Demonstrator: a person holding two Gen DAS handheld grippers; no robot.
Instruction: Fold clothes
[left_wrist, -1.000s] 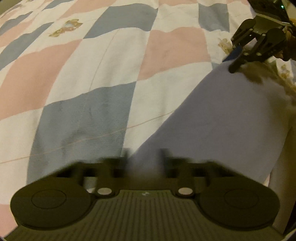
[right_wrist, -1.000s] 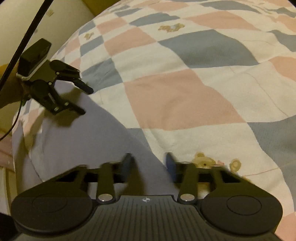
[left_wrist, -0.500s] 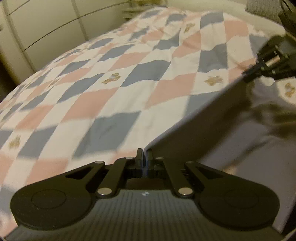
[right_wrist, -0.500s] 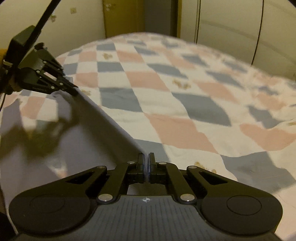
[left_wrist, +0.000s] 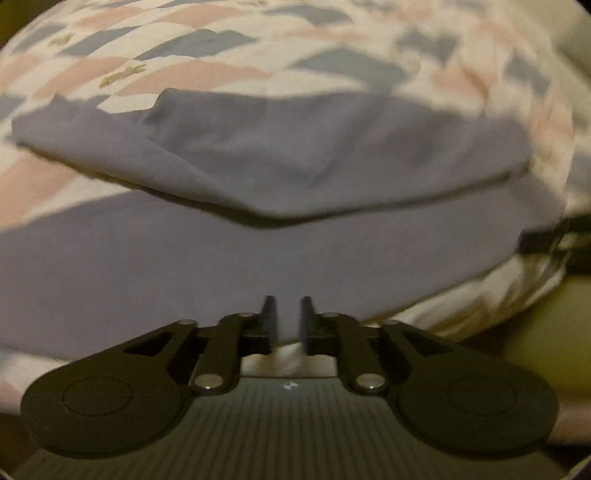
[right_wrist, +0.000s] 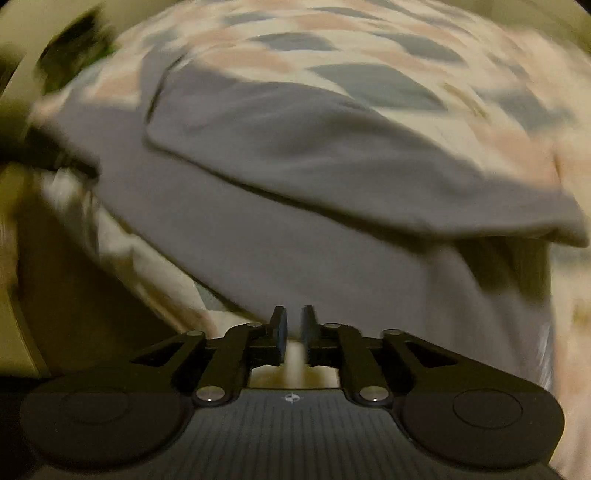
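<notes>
A bed fills both views, covered by a quilt (left_wrist: 229, 79) in a checked pattern of pink, grey-blue and cream patches, with small tan printed figures scattered on the cream squares (too blurred to make out what they are). On it lies the grey-lavender garment (left_wrist: 280, 258), spread wide across the near part of the bed, with one portion folded over on top of the rest: the upper layer (left_wrist: 295, 155) ends in a drooping edge that casts a dark shadow line on the layer beneath. In the right wrist view the same garment (right_wrist: 295, 240) runs from the left edge of the bed across to the right, the folded flap (right_wrist: 332, 147) lying diagonally over it. The quilt's near edge drops off the mattress just ahead of both tools, and beyond it sits a dim yellowish-olive surface, seen at lower right in the left view and lower left in the right view. The left gripper (left_wrist: 287, 321) hangs just over the garment's near hem, its jaws slightly apart with a narrow gap and nothing held between them. The right gripper (right_wrist: 293, 328) is likewise parted by a slim gap, empty, at the cloth's near edge. Both pictures are soft with motion blur.
</notes>
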